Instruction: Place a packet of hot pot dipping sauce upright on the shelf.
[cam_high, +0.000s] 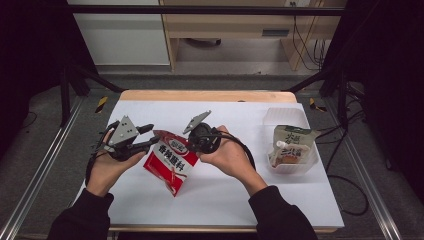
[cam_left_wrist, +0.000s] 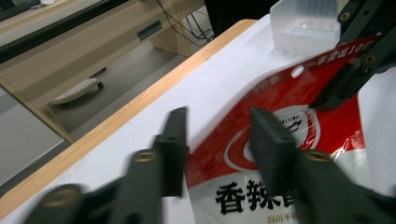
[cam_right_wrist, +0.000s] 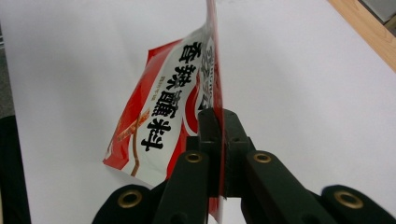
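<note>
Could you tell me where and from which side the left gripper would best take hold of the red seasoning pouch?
Probably the flat top seal of the red pouch, at the corner opposite the right gripper, which is shut on that edge. The pouch hangs thin and upright there, so the left gripper, its jaws apart on either side of the upper edge, should come in edge-on from the pouch's left and pinch across its two faces.

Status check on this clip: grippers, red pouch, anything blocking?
Right gripper shut on red pouch. Left gripper open, fingers straddling pouch edge. Clear bin off right, nothing blocking.
</note>
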